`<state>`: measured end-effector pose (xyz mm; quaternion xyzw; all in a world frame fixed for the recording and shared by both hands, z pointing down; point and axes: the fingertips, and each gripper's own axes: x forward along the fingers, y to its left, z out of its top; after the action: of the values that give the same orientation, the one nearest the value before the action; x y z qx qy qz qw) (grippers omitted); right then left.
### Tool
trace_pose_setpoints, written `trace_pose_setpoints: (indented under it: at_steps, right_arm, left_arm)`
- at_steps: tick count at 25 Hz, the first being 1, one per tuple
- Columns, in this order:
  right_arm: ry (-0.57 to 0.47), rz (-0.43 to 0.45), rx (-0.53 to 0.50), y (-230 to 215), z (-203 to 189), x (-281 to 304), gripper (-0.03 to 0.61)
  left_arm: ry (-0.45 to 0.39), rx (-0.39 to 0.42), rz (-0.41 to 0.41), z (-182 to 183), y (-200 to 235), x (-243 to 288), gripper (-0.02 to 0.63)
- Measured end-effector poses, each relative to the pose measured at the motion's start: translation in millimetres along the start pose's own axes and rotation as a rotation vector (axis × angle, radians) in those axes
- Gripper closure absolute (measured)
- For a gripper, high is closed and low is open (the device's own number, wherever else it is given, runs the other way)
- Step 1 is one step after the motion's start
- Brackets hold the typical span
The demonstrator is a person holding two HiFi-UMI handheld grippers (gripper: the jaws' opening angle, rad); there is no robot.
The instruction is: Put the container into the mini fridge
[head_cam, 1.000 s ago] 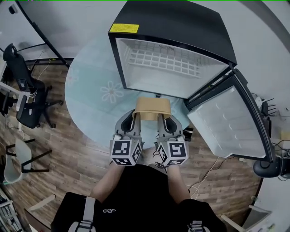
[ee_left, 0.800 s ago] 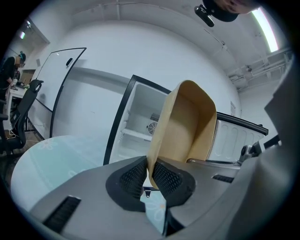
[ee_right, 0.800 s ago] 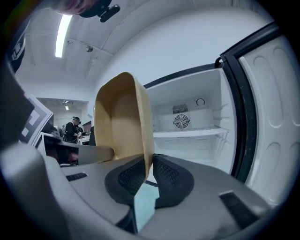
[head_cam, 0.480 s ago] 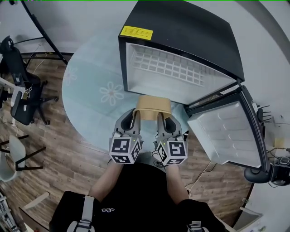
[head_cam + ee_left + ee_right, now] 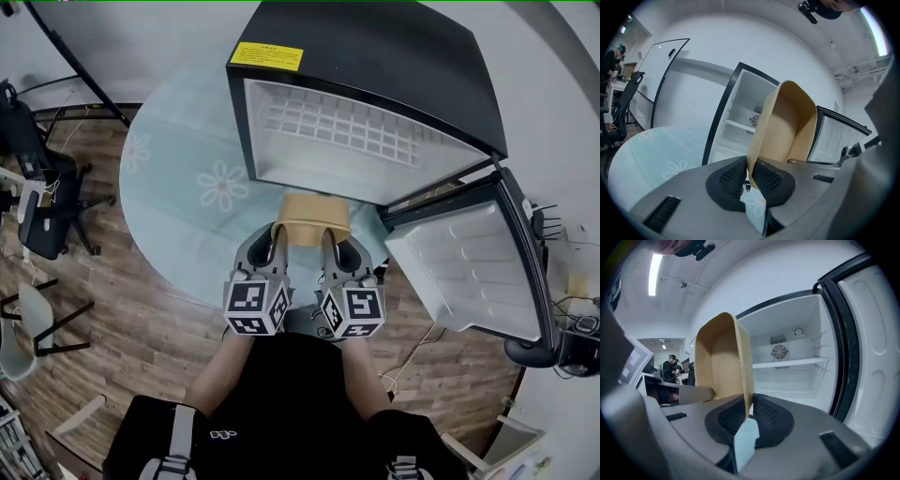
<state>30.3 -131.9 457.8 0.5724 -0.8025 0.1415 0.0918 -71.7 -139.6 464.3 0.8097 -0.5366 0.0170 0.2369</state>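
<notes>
Container [image 5: 312,212] nearer fridge [image 5: 375,56] now, in L hand-held gripper [image 5: 749,171] & R hand-held gripper [image 5: 749,409]

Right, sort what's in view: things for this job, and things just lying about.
Job:
container, gripped by left gripper and right gripper
fridge, its door open

Lying about:
table under the fridge
chair

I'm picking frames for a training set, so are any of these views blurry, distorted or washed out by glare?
Head view: sharp and evenly lit, though the wide lens bows the mini fridge. Left gripper view: heavy fisheye with dark corners, container crisp. Right gripper view: same fisheye, ceiling light strip bright at upper left, no glare on the container.
</notes>
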Motion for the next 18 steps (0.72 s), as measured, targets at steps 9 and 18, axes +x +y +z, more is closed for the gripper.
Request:
trace_pose_setpoints:
  at_steps: [9, 18]
  right_arm:
    - [0.026, 0.001, 0.07, -20, -14, 2, 0.541]
    - [0.068, -0.041, 0.123, -61, -29, 5, 0.54]
  left_arm:
    - [0.061, 0.052, 0.01, -15, -11, 13, 0.574]
    - [0.122, 0.113, -0.006, -32, -33, 47, 0.577]
